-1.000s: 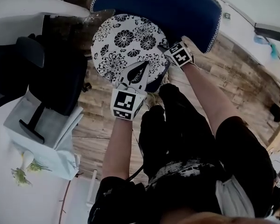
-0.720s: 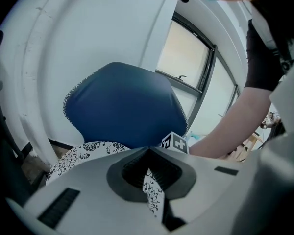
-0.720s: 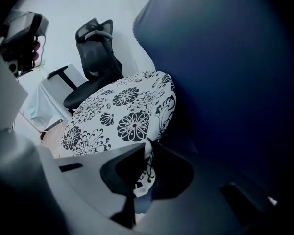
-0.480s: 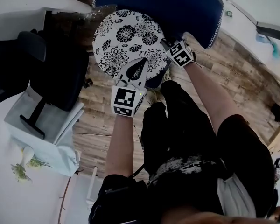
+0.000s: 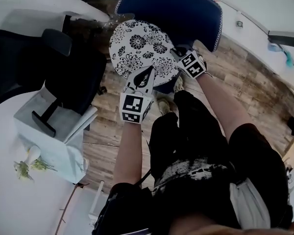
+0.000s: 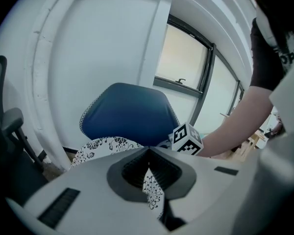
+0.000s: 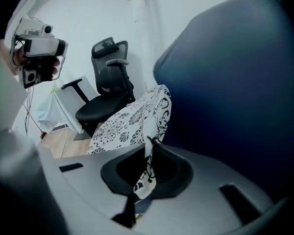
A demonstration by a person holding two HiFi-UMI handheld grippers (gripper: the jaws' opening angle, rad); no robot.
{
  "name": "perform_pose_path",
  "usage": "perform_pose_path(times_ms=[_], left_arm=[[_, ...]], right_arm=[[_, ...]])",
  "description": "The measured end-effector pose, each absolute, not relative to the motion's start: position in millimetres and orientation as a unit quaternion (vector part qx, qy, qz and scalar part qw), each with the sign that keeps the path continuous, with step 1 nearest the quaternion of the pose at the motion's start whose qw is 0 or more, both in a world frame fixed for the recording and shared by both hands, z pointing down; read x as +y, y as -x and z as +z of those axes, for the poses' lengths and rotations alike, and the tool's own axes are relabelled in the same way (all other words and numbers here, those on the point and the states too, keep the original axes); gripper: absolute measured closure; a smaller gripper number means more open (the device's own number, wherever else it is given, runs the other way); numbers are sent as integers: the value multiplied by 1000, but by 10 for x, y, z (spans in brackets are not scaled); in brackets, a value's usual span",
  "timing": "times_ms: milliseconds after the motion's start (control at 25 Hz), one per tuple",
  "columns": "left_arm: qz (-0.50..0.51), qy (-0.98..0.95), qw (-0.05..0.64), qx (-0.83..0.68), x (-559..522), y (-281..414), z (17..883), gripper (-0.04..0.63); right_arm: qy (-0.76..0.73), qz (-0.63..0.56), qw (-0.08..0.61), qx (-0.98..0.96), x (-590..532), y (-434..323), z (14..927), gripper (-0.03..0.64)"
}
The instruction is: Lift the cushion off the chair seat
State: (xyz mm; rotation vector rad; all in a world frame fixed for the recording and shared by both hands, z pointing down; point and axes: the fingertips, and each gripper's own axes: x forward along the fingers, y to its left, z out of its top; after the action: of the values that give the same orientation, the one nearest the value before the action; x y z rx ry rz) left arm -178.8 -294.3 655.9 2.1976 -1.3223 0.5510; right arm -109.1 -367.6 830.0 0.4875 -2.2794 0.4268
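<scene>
Black-white floral cushion (image 5: 139, 50) sits over blue chair (image 5: 176, 9) seat. Head view: left tongs (image 5: 147, 75) at its near rim, right tongs (image 5: 179, 51) at right rim. Left gripper view: jaws clenched on cushion edge. Right gripper view: jaws just closed in — gripping cushion edge, chair back beside.

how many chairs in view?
2: the blue chair behind the floral cushion, and a black office chair to its left in the head view. Others may be hidden.
</scene>
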Motion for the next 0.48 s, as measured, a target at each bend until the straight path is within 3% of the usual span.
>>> perform_pose_path(times_ms=[480], left_arm=[[181, -794, 228, -534, -2686, 2087, 5515, 583]], right_arm=[[-180, 111, 329, -920, -3563, 1202, 7013, 588]])
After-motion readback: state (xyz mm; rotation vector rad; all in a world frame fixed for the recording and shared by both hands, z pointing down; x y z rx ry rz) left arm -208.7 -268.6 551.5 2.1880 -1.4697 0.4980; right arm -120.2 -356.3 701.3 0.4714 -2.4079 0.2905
